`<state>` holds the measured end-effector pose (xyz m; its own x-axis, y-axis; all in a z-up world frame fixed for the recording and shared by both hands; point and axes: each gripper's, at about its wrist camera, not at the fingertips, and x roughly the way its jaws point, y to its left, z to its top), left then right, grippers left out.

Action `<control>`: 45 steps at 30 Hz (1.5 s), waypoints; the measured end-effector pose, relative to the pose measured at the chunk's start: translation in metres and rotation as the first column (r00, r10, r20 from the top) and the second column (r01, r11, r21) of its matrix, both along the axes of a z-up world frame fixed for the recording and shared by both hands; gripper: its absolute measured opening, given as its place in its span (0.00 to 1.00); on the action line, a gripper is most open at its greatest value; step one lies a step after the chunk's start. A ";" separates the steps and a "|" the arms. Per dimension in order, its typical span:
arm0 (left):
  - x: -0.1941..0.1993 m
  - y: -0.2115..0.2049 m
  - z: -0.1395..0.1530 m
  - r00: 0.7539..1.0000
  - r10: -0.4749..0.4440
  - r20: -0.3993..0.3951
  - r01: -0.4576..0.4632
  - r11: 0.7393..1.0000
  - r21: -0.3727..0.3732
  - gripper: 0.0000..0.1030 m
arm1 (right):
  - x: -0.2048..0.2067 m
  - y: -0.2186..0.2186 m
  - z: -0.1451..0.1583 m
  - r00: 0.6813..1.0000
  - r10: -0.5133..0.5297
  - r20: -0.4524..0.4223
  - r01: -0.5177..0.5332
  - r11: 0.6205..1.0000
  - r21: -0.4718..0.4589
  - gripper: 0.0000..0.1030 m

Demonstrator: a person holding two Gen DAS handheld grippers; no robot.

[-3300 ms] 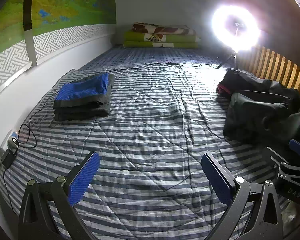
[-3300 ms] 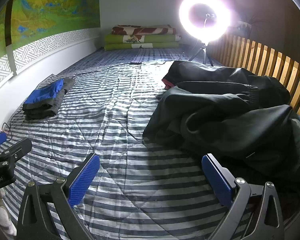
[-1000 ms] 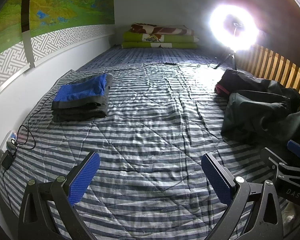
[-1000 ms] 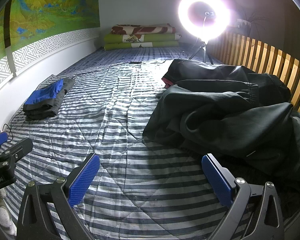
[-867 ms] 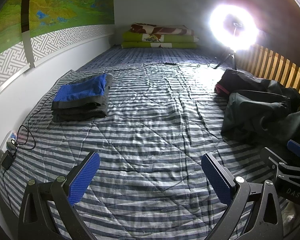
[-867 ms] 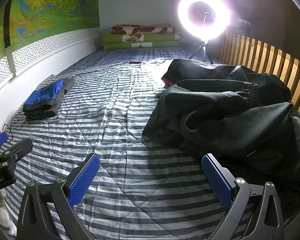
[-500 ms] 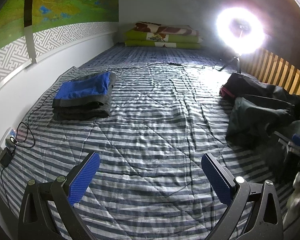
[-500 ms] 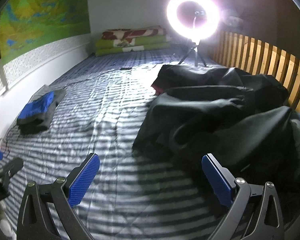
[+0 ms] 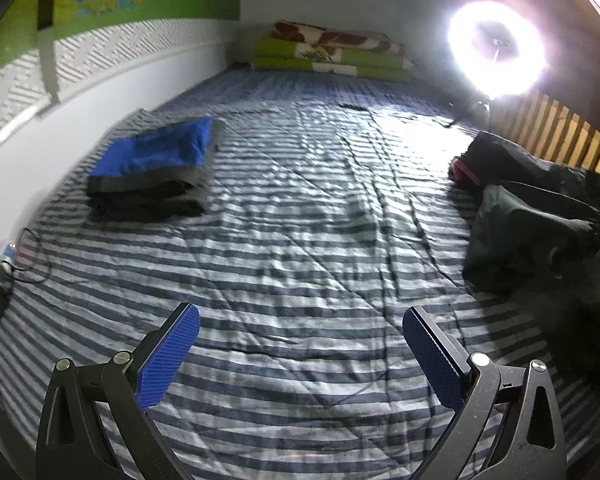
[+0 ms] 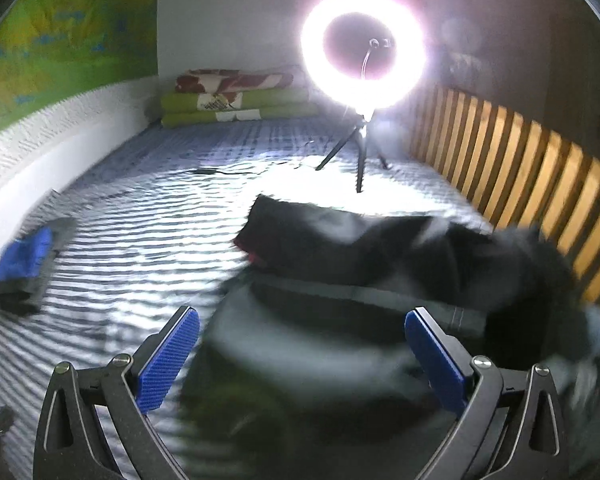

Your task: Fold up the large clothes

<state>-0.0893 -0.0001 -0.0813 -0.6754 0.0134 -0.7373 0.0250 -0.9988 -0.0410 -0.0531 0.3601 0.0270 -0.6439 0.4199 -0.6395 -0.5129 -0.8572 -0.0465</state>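
1. The left tongs (image 9: 300, 344) hang with their blue pads spread wide over bare striped bedding (image 9: 300, 248), holding nothing.
2. The right tongs (image 10: 302, 344) are likewise spread wide and empty, poised just above the heap of dark clothes (image 10: 380, 280) (this view is motion-blurred, so whether the pads touch cloth cannot be told).
3. That heap lies crumpled on the bed's right side, beside the wooden slatted rail (image 10: 520, 160); a bit of red fabric (image 10: 252, 254) peeks from its near-left edge.
4. In the left view the same dark clothes (image 9: 532, 224) sit at the right edge, well apart from the left tongs.
5. A folded stack, blue on top of dark grey (image 9: 156, 172), rests near the wall on the left.
6. A lit ring light on a tripod (image 10: 362, 52) stands on the bed beyond the heap, and folded green and patterned blankets (image 10: 232, 98) lie at the far end.
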 end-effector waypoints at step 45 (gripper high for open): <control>0.002 -0.026 0.015 0.998 0.019 -0.061 -0.017 0.999 0.034 1.00 | -0.092 0.044 0.143 0.999 0.026 -0.029 -0.022 0.990 0.140 0.02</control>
